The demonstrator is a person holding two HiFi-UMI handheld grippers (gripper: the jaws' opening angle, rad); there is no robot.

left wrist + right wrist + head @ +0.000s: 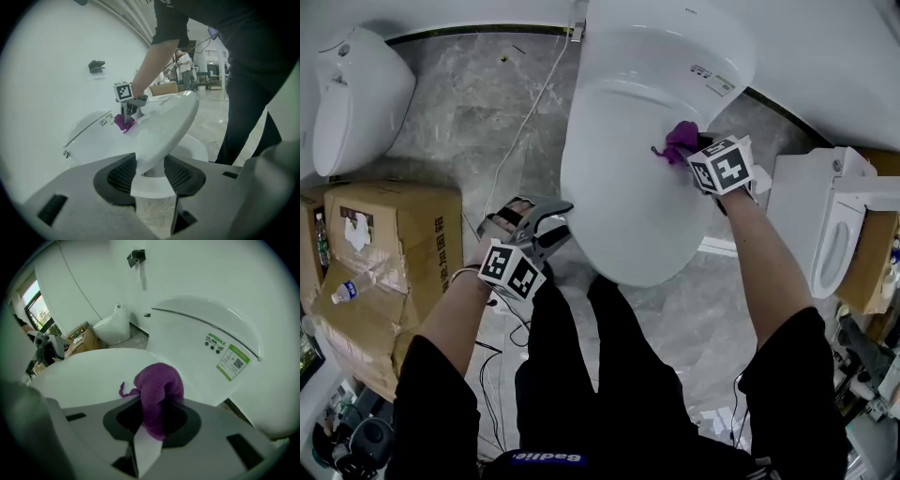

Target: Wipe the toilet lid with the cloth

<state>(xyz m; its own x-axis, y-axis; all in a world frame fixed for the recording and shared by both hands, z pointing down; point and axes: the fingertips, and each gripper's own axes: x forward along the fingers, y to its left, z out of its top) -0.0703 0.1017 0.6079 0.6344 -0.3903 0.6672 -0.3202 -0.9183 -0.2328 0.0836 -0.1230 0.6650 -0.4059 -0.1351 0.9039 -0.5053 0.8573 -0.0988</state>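
The white toilet lid (623,187) fills the middle of the head view. A purple cloth (680,141) lies pressed on the lid's rear right part, and my right gripper (698,157) is shut on it. In the right gripper view the cloth (157,390) bulges out from between the jaws onto the lid (93,376). My left gripper (562,221) is at the lid's left edge. In the left gripper view that edge (157,154) sits between the jaws of my left gripper (150,180), which is shut on it, and the lid looks tilted above the bowl (197,146).
The toilet's tank cover (675,47) with a green label sits behind the lid. Another toilet (352,94) stands at the upper left, and a third one (830,225) at the right. A cardboard box (389,248) with a water bottle (345,291) is at the left. A cable (525,122) runs across the marble floor.
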